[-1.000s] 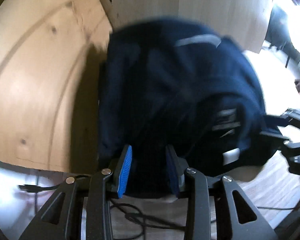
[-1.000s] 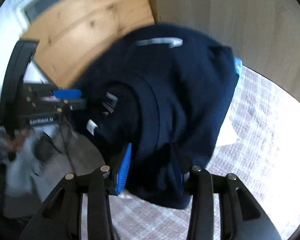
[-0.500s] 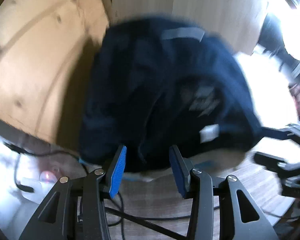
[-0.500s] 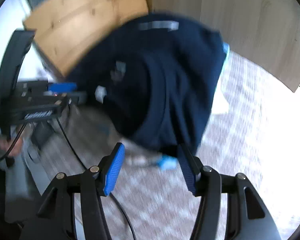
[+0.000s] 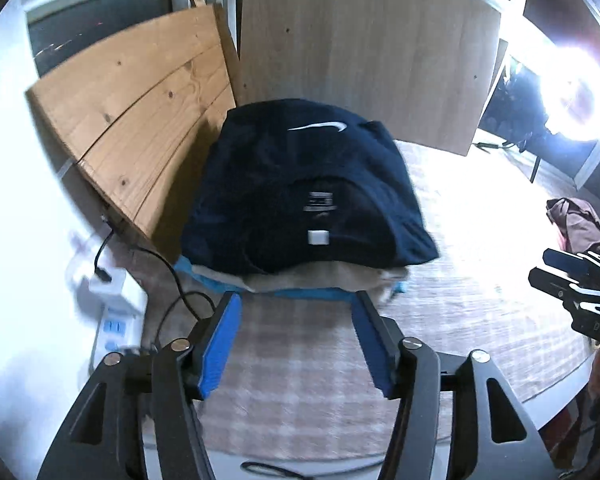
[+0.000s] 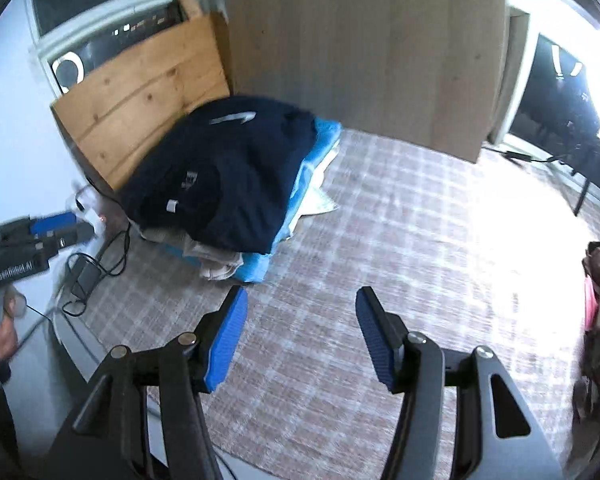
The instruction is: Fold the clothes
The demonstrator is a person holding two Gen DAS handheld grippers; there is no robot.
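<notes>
Between the blue pads of the left claw (image 5: 296, 338) nothing is held; its jaws are opening above the checked cloth of the worktop (image 5: 300, 380). Its neighbour, the right claw (image 6: 302, 334), is also empty and its jaws are opening over the same cloth. Just beyond the left claw lies the folded navy garment (image 5: 300, 192), with a white logo near its far edge. It sits on top of a pile of folded clothes (image 6: 256, 264), beige and light blue, at the far left corner against the wooden boards (image 5: 140, 120). Well apart at the right lies a heap of pinkish clothes (image 5: 576, 220).
</notes>
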